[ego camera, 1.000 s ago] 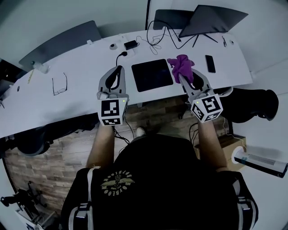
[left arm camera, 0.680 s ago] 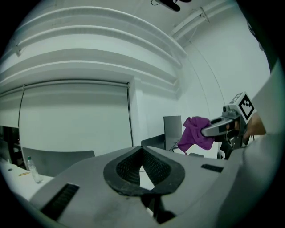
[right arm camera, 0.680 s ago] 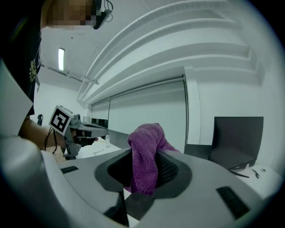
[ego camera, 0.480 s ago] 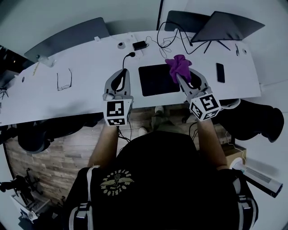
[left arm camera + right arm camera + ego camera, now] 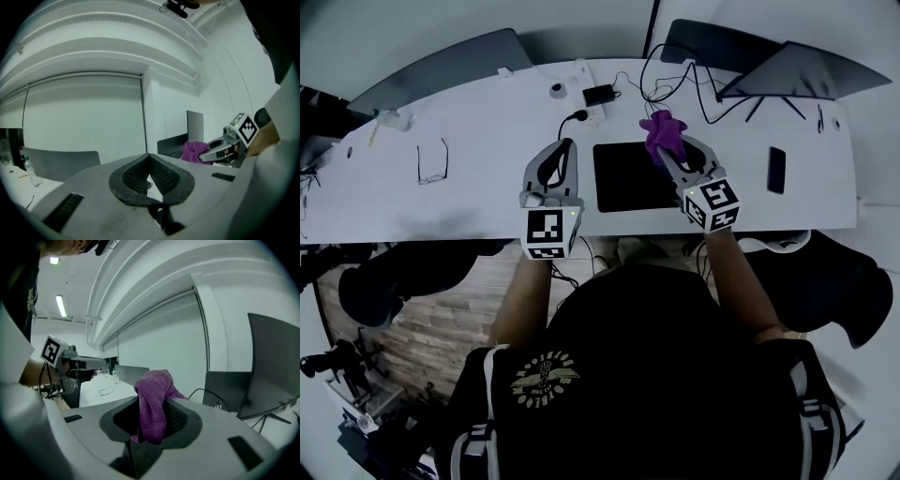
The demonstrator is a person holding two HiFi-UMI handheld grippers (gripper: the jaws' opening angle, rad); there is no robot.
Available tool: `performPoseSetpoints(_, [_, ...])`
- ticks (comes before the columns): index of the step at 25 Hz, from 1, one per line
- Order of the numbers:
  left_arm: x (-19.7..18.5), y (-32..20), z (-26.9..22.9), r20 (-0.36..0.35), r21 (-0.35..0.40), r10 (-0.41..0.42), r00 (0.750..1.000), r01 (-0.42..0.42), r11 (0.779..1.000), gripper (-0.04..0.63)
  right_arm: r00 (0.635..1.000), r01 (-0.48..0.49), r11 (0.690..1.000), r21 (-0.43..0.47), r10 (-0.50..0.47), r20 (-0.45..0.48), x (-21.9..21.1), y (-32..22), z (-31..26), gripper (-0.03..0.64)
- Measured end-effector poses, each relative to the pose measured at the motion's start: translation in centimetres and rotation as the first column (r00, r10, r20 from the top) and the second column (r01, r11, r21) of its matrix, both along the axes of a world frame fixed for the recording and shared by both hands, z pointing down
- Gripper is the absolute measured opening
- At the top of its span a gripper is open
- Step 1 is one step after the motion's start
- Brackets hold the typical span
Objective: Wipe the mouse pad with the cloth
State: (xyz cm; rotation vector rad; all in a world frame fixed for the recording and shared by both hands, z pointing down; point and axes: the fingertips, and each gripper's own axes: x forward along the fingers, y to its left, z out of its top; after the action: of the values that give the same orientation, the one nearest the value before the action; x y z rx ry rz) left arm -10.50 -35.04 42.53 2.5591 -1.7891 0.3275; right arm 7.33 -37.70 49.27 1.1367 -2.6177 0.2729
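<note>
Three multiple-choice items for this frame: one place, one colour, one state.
1. The glasses lie: A on the desk, left of the left gripper; B in a box; C on a shelf.
2. The cloth is: A white; B purple; C yellow.
3. The left gripper is: A wide open; B shut on the cloth; C shut and empty.
Answers: 1 A, the head view shows them on the white top; 2 B, purple in every view; 3 C, its jaws meet with nothing between.
</note>
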Motion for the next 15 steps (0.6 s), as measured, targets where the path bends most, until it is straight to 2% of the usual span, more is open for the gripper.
performPoseSetpoints(5, [-0.7, -0.7, 3.0, -0.006, -0.042, -0.037, 0.999, 0.037, 0.998, 0.002, 0.995, 0.094, 0.992, -0.082, -0.097, -0.037, -2.9, -1.2, 5.9, 0.117])
performPoseSetpoints(9, [-2.2, -0.3, 5.3, -0.007, -0.089, -0.081, 0.997, 0.080, 0.993, 0.002, 0.983, 0.177, 0.975, -0.137, -0.182, -0.027, -6.3, -1.1, 10.3, 0.117])
performPoseSetpoints(12, [-3.2, 0.8, 7.1, 0.009, -0.142, -0.101, 0.995, 0.101, 0.985, 0.002, 0.978, 0.189, 0.959, -0.209, -0.202, -0.042, -8.5, -0.6, 14.2, 0.117])
performPoseSetpoints(15, [-3.9, 1.3, 8.1, 0.027, -0.149, -0.108, 0.994, 0.111, 0.983, 0.002, 0.971, 0.204, 0.944, -0.260, -0.229, -0.071, -10.7, -0.4, 17.3, 0.117])
